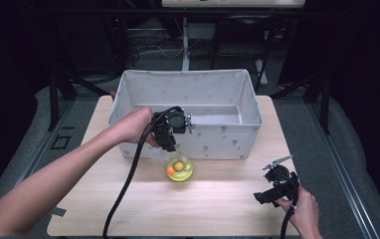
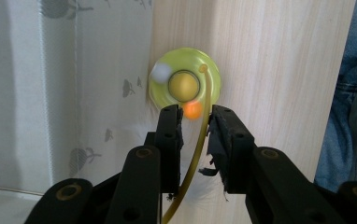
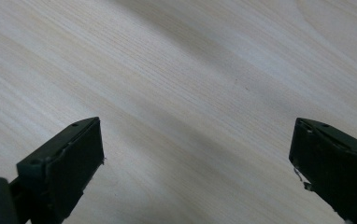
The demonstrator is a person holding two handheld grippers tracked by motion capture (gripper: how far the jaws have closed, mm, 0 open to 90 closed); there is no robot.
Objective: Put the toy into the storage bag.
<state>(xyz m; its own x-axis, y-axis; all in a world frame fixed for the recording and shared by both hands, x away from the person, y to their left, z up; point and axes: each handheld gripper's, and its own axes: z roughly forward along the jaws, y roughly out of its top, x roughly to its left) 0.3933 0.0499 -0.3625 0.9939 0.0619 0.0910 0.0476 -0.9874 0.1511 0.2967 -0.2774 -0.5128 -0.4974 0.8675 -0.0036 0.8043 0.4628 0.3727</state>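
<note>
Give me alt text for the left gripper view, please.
The left tongs straddle a thin yellow curved handle of a yellow-green round toy with orange and white balls, lying on the wooden table beside a grey fabric box. Contact between pads and handle cannot be told.

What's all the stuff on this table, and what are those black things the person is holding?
toy: one, yellow-green disc with a yellow middle, an orange ball and a white ball, on the table just in front of the bin
stem: one, thin and yellowish, runs from the toy down between the left jaws
bin: one, white fabric with small grey prints, open top, at the far half of the table
table: one, light wood
left hand-held gripper: one, black, tips at the toy's near edge, jaws close together around the stem; whether the pads press it I cannot tell
right hand-held gripper: one, black, at the near right of the table, jaws wide apart with nothing between them
forearms: two, bare, coming in from the near edge
</note>
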